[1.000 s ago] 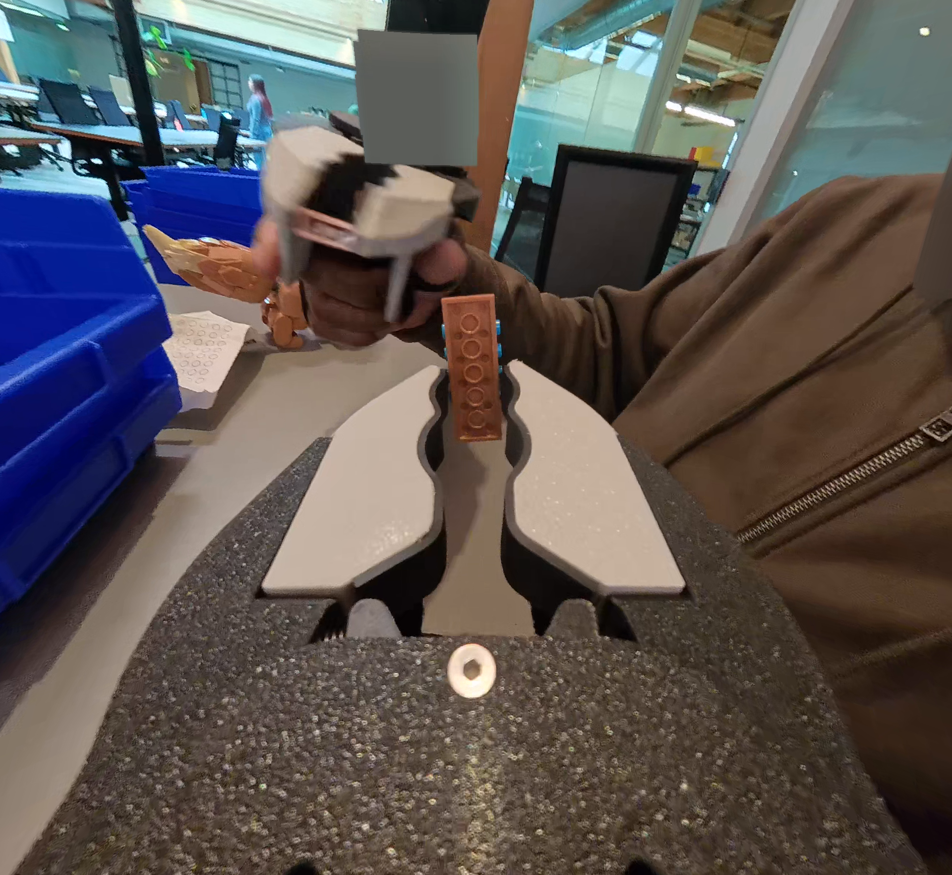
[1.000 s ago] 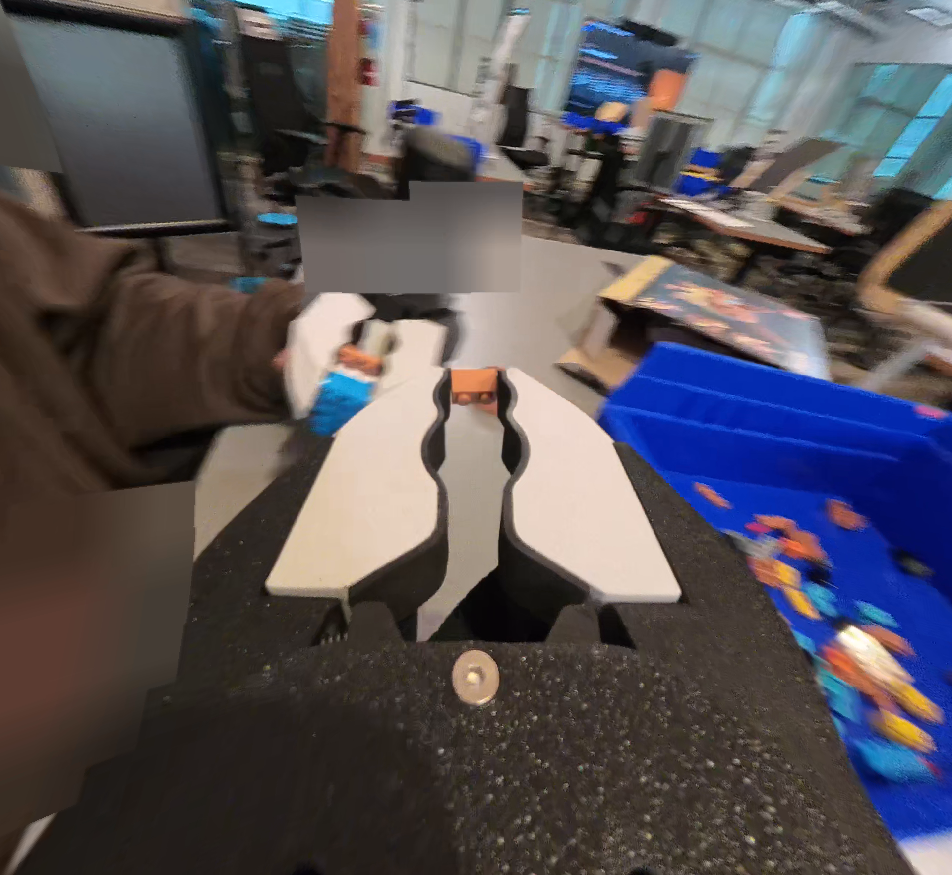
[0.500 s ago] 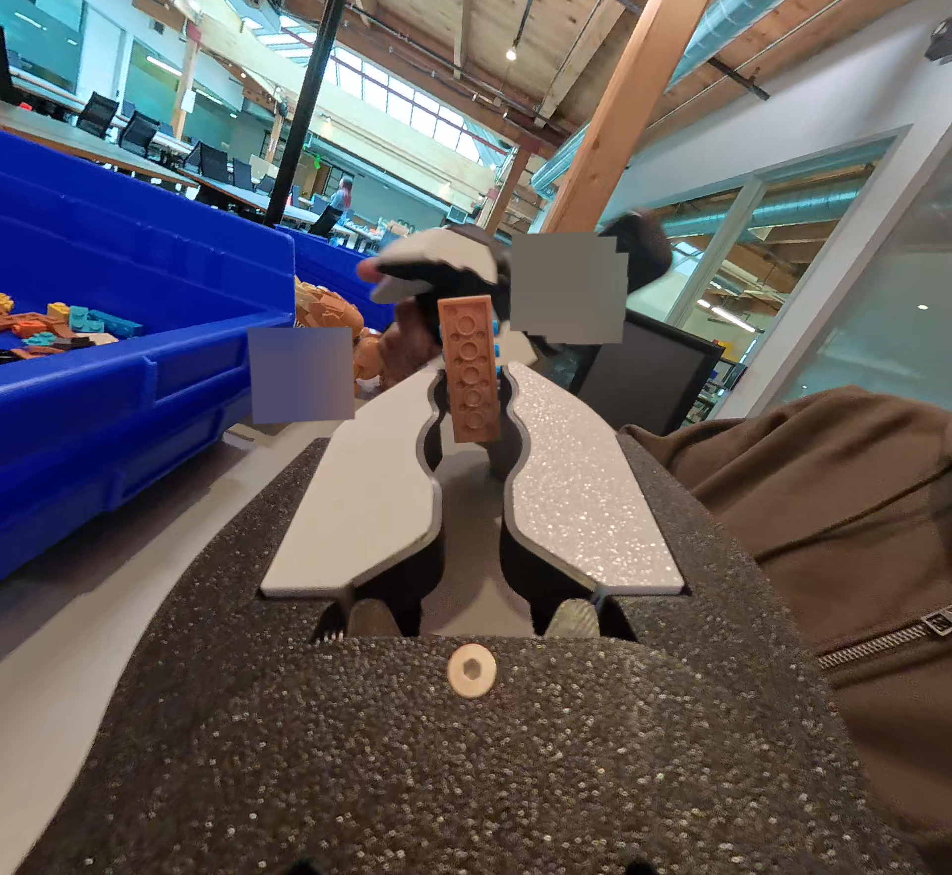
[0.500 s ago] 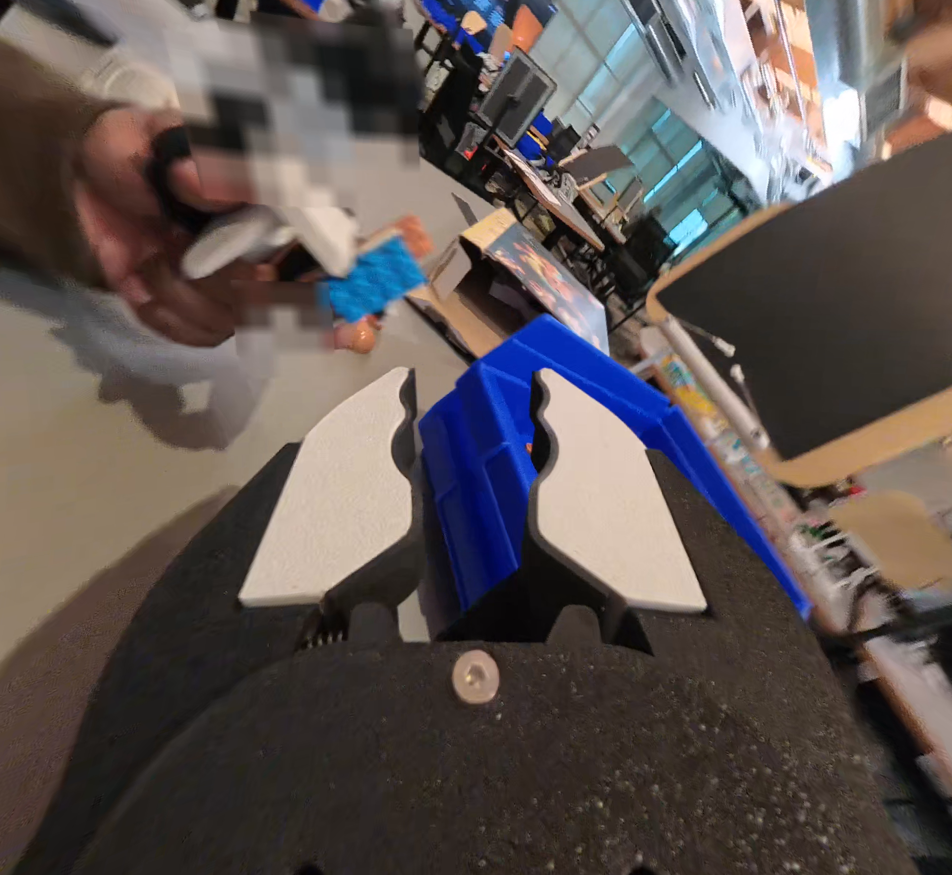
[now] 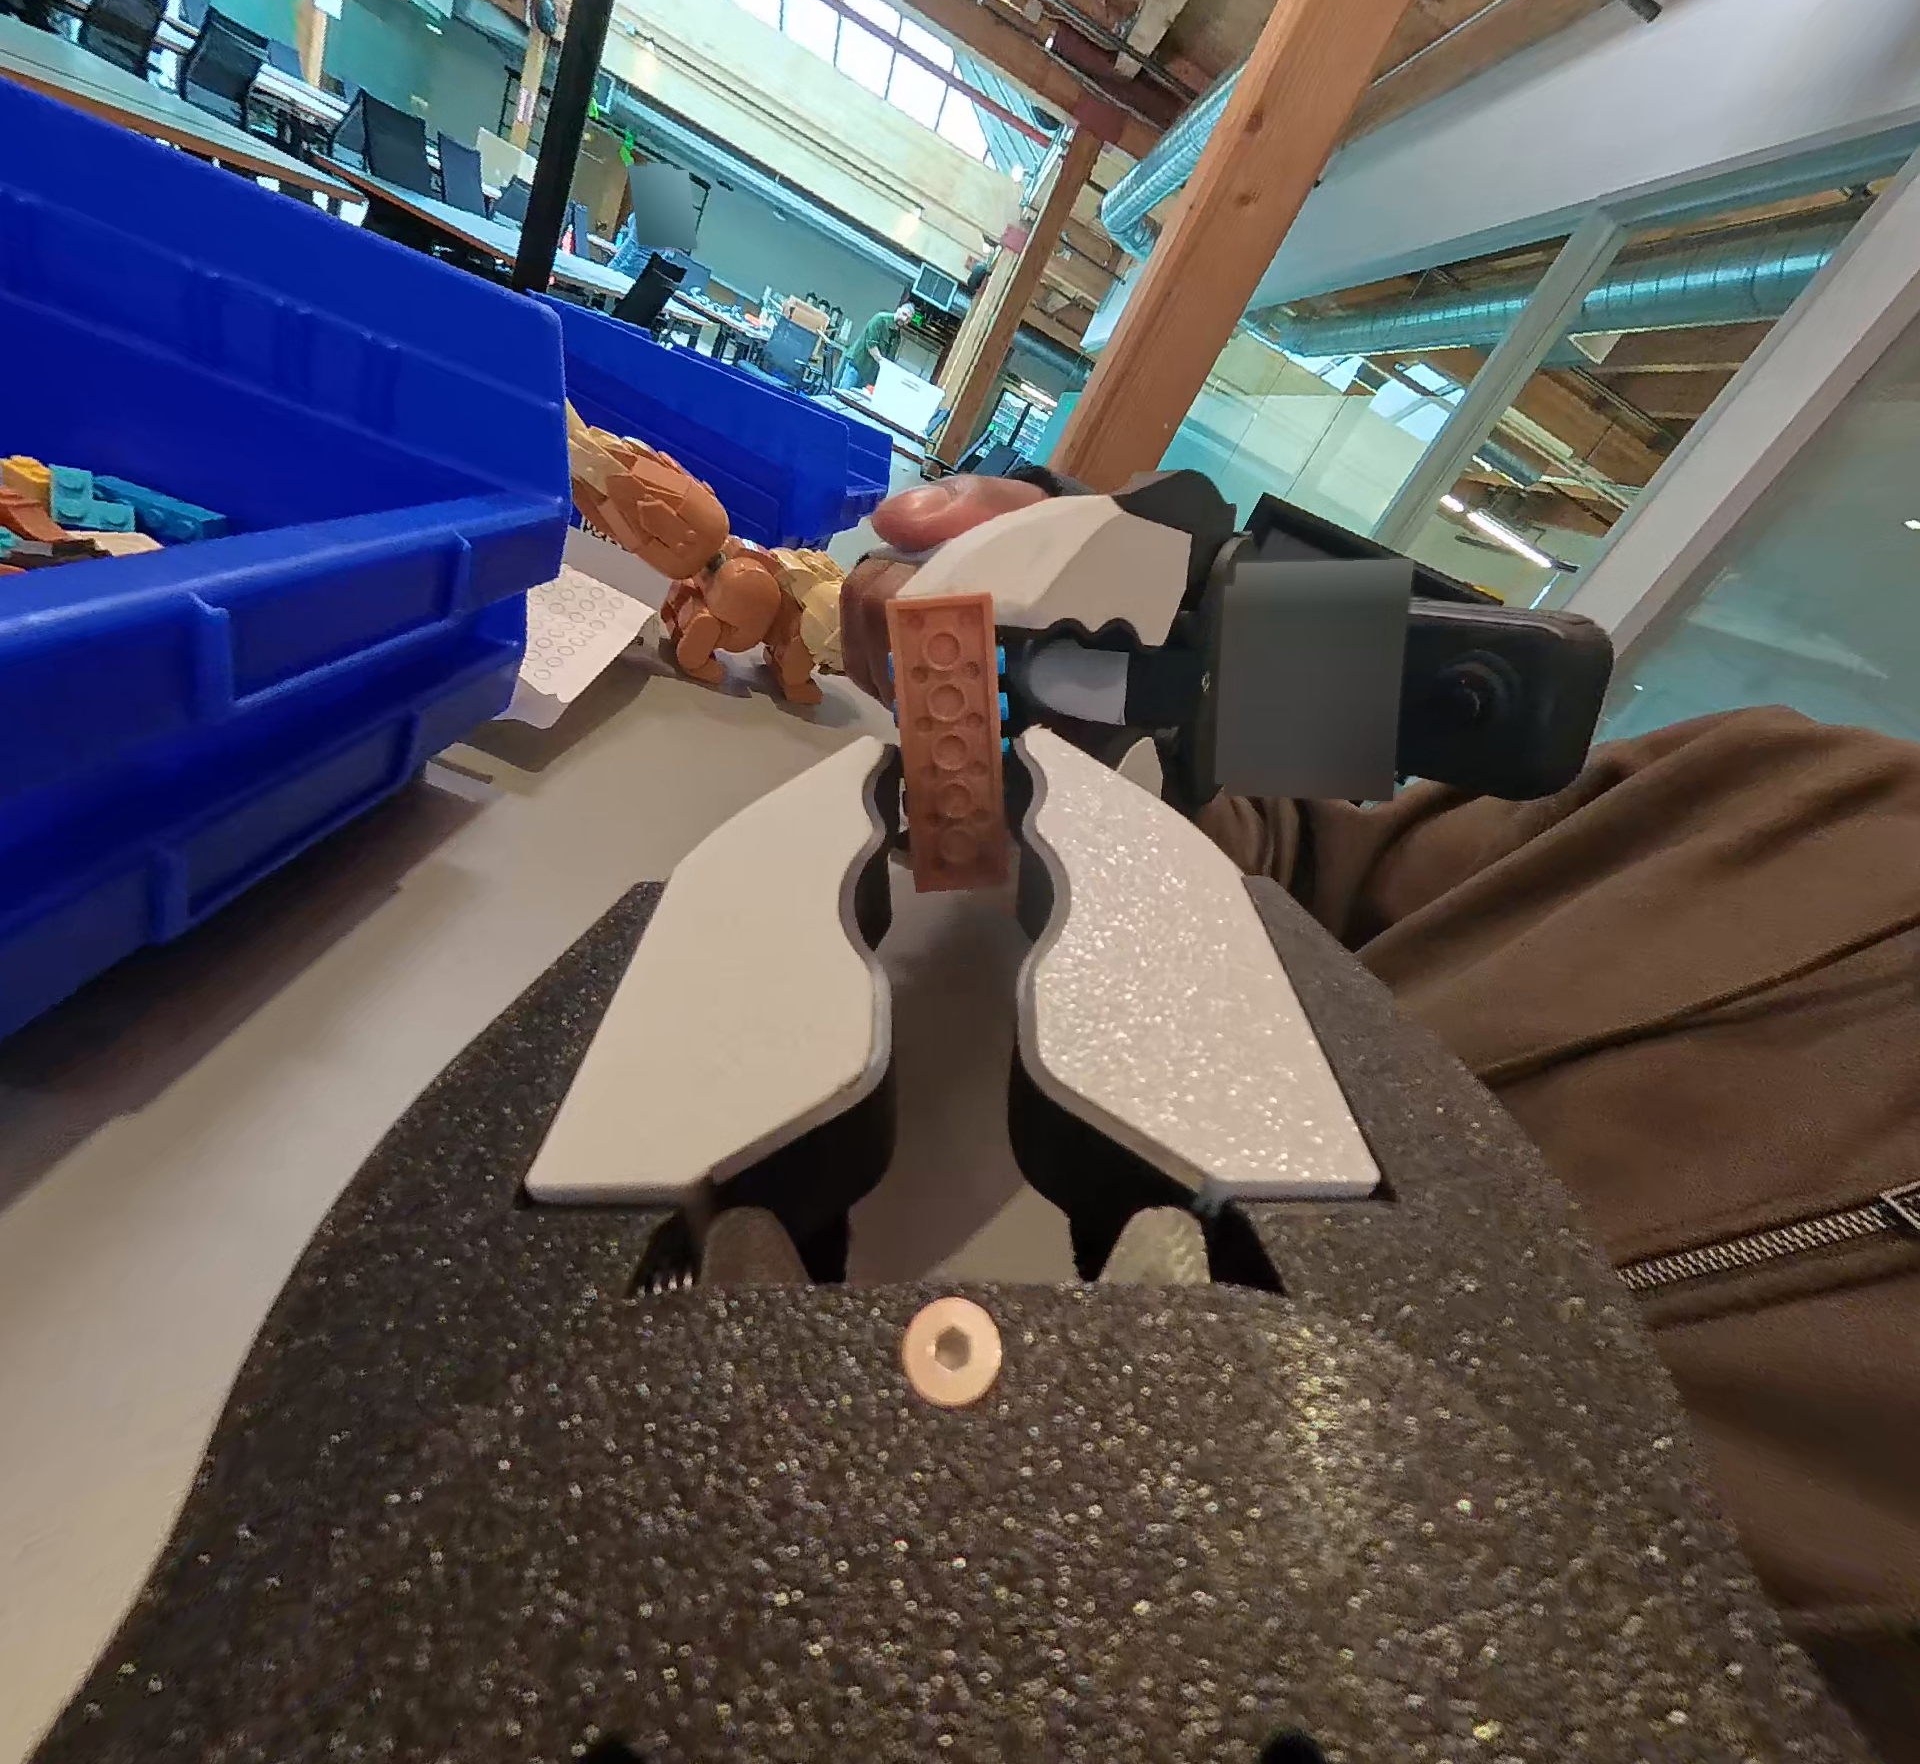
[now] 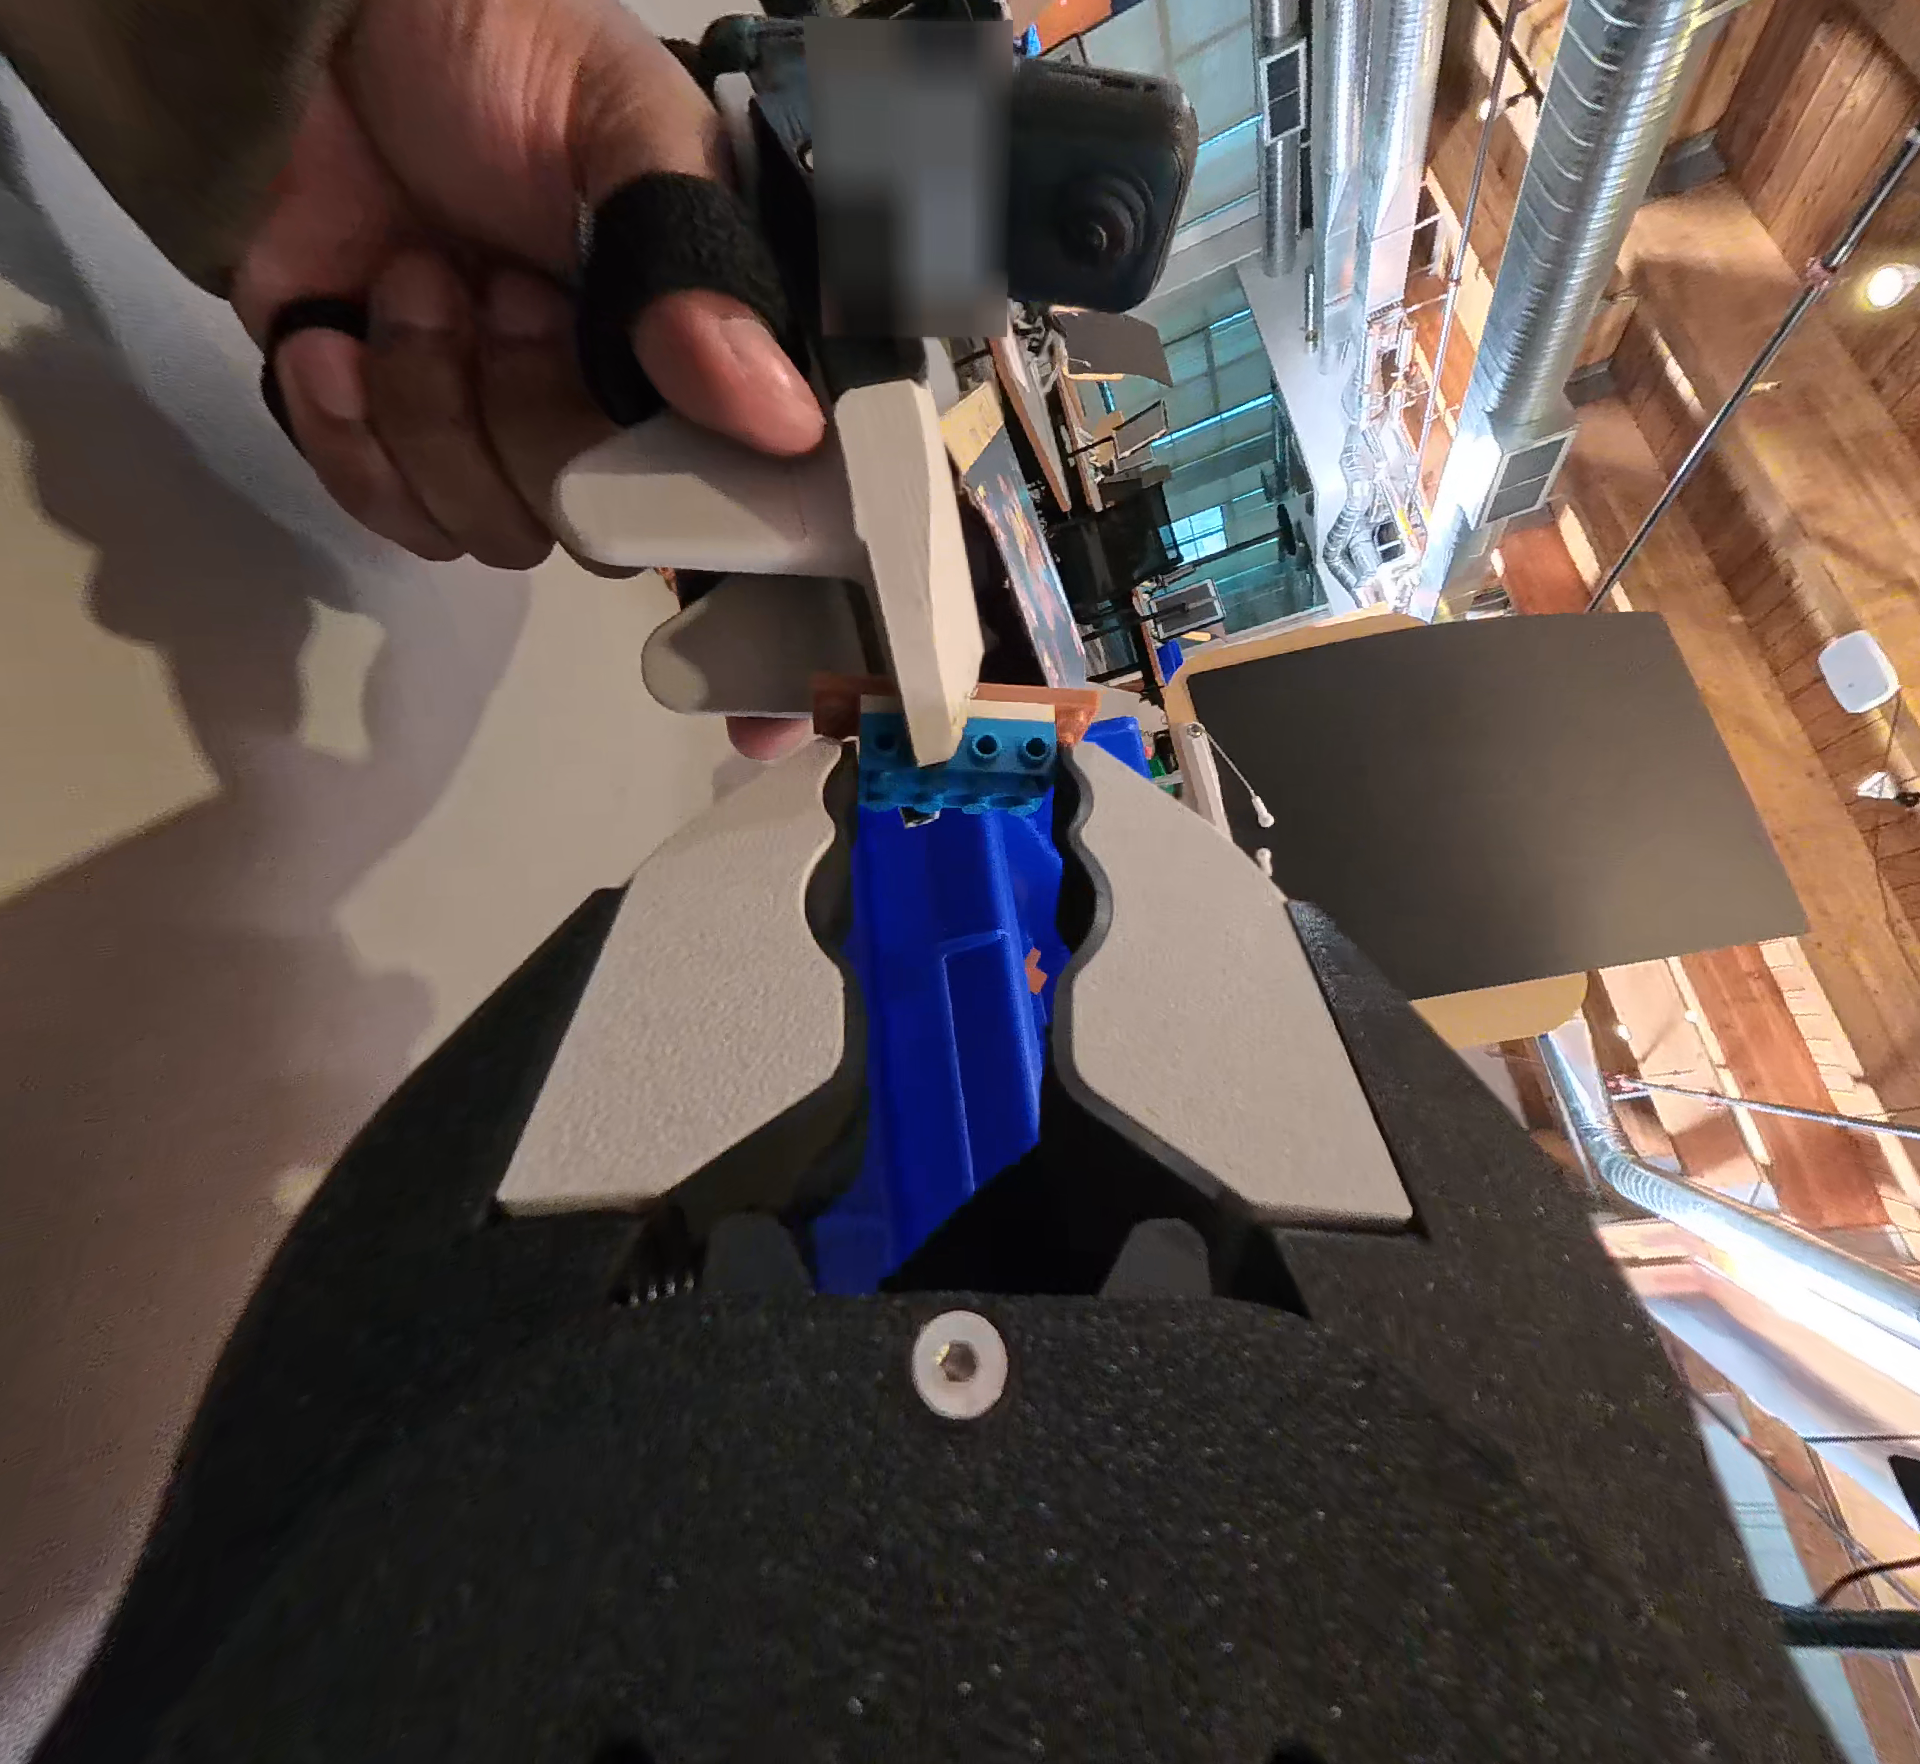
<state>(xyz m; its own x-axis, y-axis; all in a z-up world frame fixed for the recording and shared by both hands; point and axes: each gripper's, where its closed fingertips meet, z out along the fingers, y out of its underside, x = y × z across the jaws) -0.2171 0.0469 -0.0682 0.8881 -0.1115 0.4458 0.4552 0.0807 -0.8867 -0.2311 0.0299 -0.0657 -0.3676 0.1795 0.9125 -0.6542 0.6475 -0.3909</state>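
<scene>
While the left wrist view looks low across a grey table (image 5: 312, 1039), the left gripper (image 5: 951, 758) sits at frame centre, clenched on a brown studded plate (image 5: 948, 743) that stands nearly upright between its fingertips, with a blue brick (image 5: 1000, 675) showing behind the plate's edges. Just beyond, at centre right, the right gripper (image 5: 1039, 665) lies sideways in a hand. Blue bins (image 5: 260, 571) fill the left side, loose bricks inside; a brown brick-built animal (image 5: 727, 592) stands on the table beside them.

Right wrist view, rolled sideways: the right gripper (image 6: 956, 779) has its jaws spread either side of the blue brick (image 6: 966, 769), apparently not pinching it, though contact at the tips is hard to judge. Upper centre, the left gripper (image 6: 914, 717) clamps the stack from above, held by a hand (image 6: 468, 260). A blue bin (image 6: 935, 987) shows between the near fingers.
</scene>
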